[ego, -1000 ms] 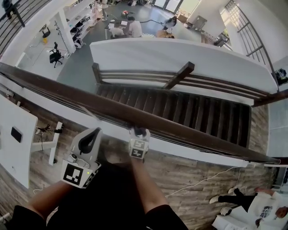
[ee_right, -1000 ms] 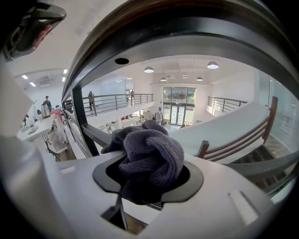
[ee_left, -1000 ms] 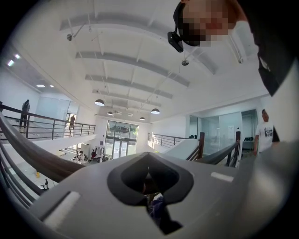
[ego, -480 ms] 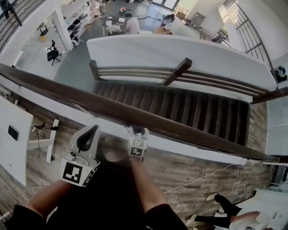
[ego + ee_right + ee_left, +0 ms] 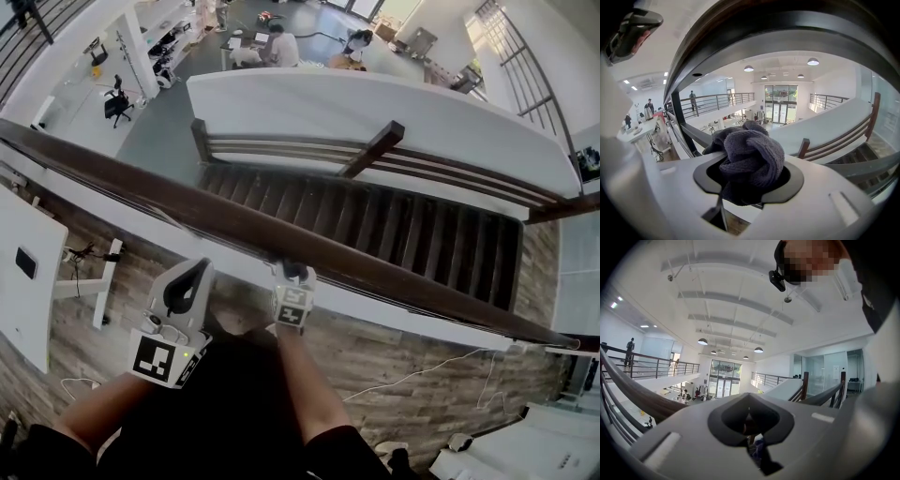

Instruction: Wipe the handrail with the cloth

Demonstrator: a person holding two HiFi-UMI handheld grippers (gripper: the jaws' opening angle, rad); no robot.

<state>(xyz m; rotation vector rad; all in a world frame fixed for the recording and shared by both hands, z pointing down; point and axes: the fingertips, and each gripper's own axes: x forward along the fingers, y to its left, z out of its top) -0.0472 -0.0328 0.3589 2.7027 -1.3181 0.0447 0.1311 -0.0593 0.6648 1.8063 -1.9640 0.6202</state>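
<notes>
Here: right claw [image 5: 292, 273] clenched on cloth [image 5: 750, 155] at handrail [image 5: 394, 279] near edge; left claw [image 5: 193, 272] closed empty, off rail.

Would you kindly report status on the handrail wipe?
Right gripper shut on cloth, at handrail, near side. Left gripper shut, empty, short of it. Nothing in the way.

We count two claws, the left claw [image 5: 190, 277] at seven o'clock and the right claw [image 5: 292, 273] at six; one cloth [image 5: 751, 154]; one near handrail [image 5: 169, 199]; one staircase [image 5: 375, 225]; one office chair [image 5: 117, 101] at ten.
</notes>
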